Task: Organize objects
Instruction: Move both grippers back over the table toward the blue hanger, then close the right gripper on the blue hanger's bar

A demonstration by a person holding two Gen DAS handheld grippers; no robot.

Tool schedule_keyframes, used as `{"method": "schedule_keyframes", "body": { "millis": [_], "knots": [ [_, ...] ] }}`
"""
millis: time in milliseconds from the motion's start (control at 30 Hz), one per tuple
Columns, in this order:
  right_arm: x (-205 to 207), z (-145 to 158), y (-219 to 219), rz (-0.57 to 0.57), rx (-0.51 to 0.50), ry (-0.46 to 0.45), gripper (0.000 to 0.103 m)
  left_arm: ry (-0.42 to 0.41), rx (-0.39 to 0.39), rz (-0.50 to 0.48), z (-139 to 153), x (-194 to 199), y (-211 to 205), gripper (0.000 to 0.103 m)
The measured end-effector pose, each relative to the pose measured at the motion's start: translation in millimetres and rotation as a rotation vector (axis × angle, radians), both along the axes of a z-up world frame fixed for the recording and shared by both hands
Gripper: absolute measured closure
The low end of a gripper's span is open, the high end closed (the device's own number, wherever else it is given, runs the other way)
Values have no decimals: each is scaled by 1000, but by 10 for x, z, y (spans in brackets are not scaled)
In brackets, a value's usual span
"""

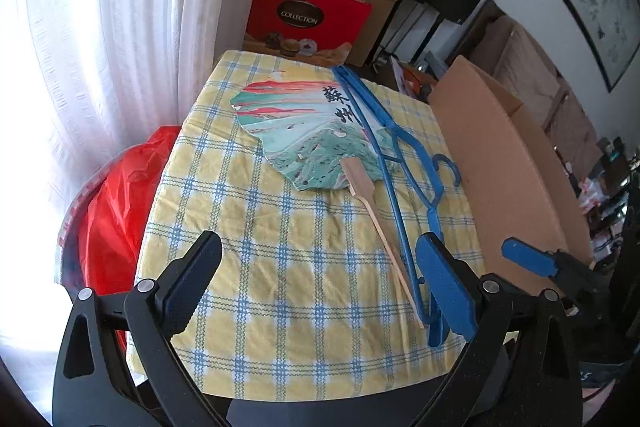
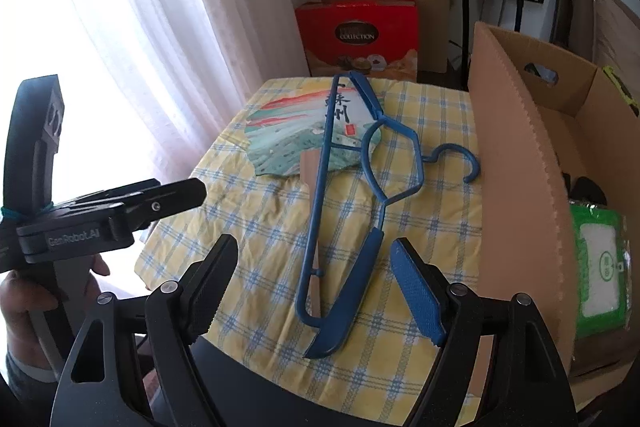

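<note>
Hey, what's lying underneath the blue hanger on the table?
Under the blue hanger lies a painted paper fan, its wooden handle running along beneath the hanger's bar, all on the checked tablecloth. The hanger hides part of the fan's lettering.

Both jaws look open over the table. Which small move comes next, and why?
Probably ease the right gripper forward and close on the blue hanger's near shoulder, which already lies between its open jaws. The hanger rests on top of the painted fan, so it likely goes first, and the open cardboard box stands just to its right.
</note>
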State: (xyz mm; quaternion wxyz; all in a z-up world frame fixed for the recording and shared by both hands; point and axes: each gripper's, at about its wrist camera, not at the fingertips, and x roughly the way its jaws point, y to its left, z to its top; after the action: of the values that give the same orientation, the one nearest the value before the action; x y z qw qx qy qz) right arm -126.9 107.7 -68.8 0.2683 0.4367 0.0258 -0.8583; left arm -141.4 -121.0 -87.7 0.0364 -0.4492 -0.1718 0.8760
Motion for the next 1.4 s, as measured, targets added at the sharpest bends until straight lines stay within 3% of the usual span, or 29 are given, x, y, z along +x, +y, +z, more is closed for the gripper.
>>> {"method": "schedule_keyframes", "body": {
  "millis": [300,633,767,900,1033,1167,1200,1233,1400],
  "knots": [
    [-114,-294,-1,-38,-40,-108,23,-17,24,-32,-76,-106,123,6],
    [-170,-553,14,-80,-46,-156,23,-84,64,-129,-258,-491,486,10],
    [-201,-646,55,-98,-72,-180,26,-114,50,-149,-349,-643,588,24],
    [-205,-655,73,-109,-74,-171,41,-141,56,-152,-435,-751,631,40],
    [-209,-662,74,-109,-71,-165,45,-146,38,-167,-478,-803,715,61],
    [-197,-667,54,-106,-66,-158,48,-151,-4,-176,-514,-827,815,71],
    [-201,-674,66,-105,-69,-157,48,-143,-19,-171,-506,-824,820,77],
    [-199,-676,74,-106,-77,-159,48,-128,-18,-175,-492,-813,825,94],
    [-203,-666,97,-108,-101,-155,48,-101,-17,-178,-449,-738,834,93]
  ]
}}
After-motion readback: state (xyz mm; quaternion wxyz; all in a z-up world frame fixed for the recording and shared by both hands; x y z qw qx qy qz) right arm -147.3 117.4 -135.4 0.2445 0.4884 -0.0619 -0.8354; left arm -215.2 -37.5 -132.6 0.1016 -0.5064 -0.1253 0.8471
